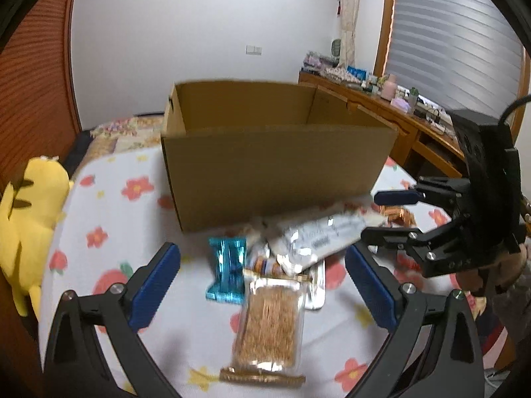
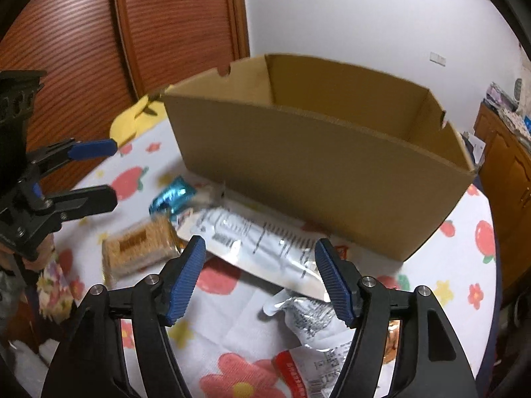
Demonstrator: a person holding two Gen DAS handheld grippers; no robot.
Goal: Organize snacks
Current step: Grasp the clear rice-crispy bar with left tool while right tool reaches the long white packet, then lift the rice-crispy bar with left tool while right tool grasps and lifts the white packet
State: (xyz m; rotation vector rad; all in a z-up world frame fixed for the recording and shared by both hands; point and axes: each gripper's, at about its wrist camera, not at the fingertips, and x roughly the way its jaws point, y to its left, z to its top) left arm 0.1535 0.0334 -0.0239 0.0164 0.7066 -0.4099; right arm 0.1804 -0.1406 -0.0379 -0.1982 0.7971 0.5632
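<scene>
While both stand apart and empty, the left gripper [image 1: 262,285] hovers over a clear-wrapped brown cracker pack [image 1: 268,325]. The right gripper [image 2: 260,282] hangs above a long silver foil packet [image 2: 262,242], near the open brown cardboard box [image 2: 318,172].

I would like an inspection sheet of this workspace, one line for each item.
Surface: flowered cloth, soft-looking.
Job's things: open cardboard box, no snacks visible inside; in front of it lie a blue packet, a clear cracker pack and a long silver packet.
Clutter: yellow plush toy at the left edge.
Grippers: left gripper and right gripper both with jaws open, holding nothing.
Cables: black cable behind the right gripper.
Surroundings: wooden desk with small items, window blind.
</scene>
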